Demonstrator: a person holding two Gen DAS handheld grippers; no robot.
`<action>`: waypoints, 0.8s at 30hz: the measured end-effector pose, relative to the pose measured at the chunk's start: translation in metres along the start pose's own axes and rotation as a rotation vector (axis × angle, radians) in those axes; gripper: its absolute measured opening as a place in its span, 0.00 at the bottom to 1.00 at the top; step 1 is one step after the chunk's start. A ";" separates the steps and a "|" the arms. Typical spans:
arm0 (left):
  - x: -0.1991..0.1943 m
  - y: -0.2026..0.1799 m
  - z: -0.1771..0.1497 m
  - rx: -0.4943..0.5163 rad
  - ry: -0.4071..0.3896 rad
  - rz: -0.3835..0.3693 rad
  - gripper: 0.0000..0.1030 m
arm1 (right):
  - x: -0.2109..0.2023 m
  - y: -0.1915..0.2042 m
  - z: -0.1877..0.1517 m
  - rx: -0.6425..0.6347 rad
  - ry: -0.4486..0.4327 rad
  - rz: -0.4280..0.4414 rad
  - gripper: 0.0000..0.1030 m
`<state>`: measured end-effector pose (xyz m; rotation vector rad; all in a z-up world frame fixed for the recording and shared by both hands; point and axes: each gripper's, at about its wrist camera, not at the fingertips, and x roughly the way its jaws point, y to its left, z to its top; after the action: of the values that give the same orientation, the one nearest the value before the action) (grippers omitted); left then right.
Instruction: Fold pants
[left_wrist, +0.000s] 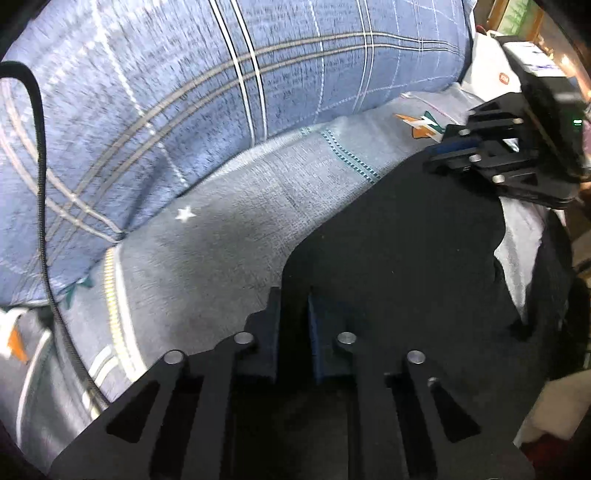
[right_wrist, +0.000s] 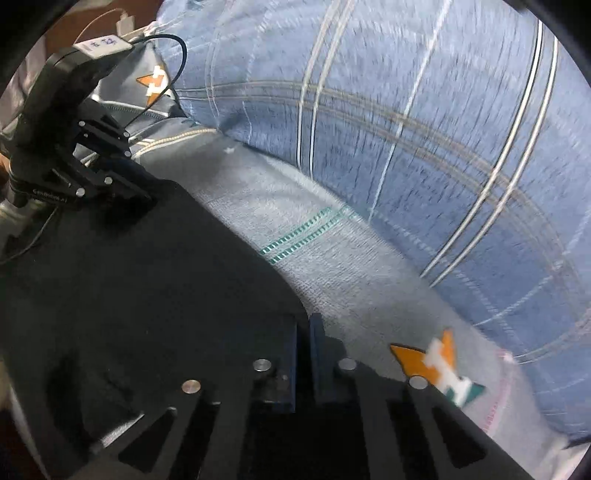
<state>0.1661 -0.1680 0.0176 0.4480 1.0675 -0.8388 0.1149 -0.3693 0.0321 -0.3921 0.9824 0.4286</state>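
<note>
Gripping the black pants (left_wrist: 399, 258) spread on the bed sheet (left_wrist: 229, 236), left tool (left_wrist: 293, 325) and right tool (right_wrist: 303, 354) both nearly closed on the edge; best lifted evenly, edge taut.

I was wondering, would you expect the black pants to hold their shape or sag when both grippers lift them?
The black pants will probably sag between the left gripper and the right gripper: the cloth lies limp and follows the grey bedsheet beneath. They look light, being thin fabric. The matte weave suggests little slipping, though both views are blurred.
</note>
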 end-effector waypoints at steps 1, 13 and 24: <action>-0.009 -0.005 -0.004 -0.004 -0.028 0.015 0.10 | -0.011 0.003 -0.003 -0.002 -0.024 -0.020 0.05; -0.156 -0.092 -0.095 -0.005 -0.228 -0.029 0.09 | -0.172 0.089 -0.080 0.073 -0.341 -0.064 0.05; -0.099 -0.126 -0.206 -0.222 -0.153 -0.017 0.09 | -0.118 0.162 -0.174 0.260 -0.190 0.016 0.04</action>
<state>-0.0744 -0.0674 0.0246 0.1855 1.0099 -0.7472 -0.1487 -0.3389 0.0265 -0.1066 0.8436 0.3405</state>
